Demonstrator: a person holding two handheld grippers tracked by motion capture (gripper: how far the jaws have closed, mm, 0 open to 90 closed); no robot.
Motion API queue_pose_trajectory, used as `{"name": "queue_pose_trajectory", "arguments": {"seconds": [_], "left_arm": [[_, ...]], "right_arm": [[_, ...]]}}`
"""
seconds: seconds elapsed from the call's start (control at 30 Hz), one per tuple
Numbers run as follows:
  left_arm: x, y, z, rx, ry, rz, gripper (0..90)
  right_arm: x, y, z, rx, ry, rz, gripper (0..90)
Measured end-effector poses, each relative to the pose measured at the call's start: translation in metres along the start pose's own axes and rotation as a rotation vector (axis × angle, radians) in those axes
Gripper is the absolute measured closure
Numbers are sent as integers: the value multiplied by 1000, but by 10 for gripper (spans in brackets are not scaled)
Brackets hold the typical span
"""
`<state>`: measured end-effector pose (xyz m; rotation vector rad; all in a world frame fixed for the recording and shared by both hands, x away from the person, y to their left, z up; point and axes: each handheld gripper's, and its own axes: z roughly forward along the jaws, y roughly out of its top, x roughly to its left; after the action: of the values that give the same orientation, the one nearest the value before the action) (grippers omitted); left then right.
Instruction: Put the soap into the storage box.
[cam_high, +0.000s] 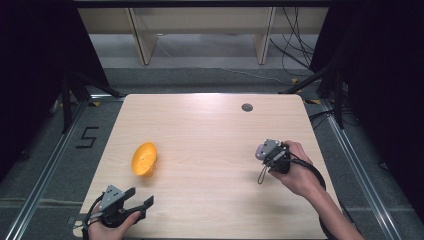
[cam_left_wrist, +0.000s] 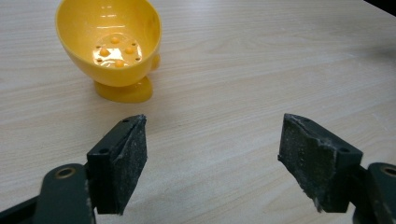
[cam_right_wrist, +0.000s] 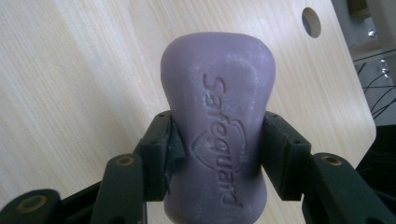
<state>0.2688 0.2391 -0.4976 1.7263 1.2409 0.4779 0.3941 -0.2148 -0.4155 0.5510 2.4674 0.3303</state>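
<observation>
A purple bar of soap (cam_right_wrist: 217, 88) with an embossed brand name stands upright in my right gripper (cam_right_wrist: 217, 140); its two black pads press on the bar's sides, above the wooden table (cam_high: 210, 125). In the high view a hand holds that right gripper (cam_high: 268, 152) over the table's right half. A yellow egg-shaped soap dish (cam_high: 144, 159) with drain holes sits tilted on its foot on the left half. My left gripper (cam_high: 141, 197) rests at the front left corner, open and empty. The left gripper (cam_left_wrist: 212, 135) points at the soap dish (cam_left_wrist: 109, 44), a short way ahead and to the left.
A round cable hole (cam_high: 247, 107) lies near the table's far edge, and the cable hole (cam_right_wrist: 311, 22) shows again past the soap. Floor rails, tripod legs and cables surround the table. Wooden shelving stands beyond the far edge.
</observation>
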Motion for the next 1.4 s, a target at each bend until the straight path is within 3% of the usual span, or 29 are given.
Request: {"name": "queue_pose_trajectory", "arguments": {"seconds": [0.1, 0.17, 0.2, 0.47, 0.53, 0.93, 1.27, 1.4], "left_arm": [[0, 0, 0, 2, 1, -1, 228], [0, 0, 1, 1, -1, 3, 228], [-1, 0, 0, 4, 4, 3, 228], [-1, 0, 0, 10, 7, 3, 228], [-1, 0, 1, 11, 7, 3, 228], [-1, 0, 2, 5, -6, -4, 230], [-6, 11, 3, -13, -29, 15, 234], [-10, 23, 4, -19, -52, 36, 235]], "right_arm": [[4, -1, -5, -11, -13, 14, 504], [6, -2, -7, -26, -19, -8, 504], [10, -3, -8, -22, -31, 9, 504], [19, -7, -13, -49, -39, -29, 504], [23, -8, -15, -47, -43, -4, 504], [32, -10, -29, -98, -98, -49, 504], [51, -10, -40, -131, -124, -77, 504], [60, -10, -42, -141, -132, -105, 504]]}}
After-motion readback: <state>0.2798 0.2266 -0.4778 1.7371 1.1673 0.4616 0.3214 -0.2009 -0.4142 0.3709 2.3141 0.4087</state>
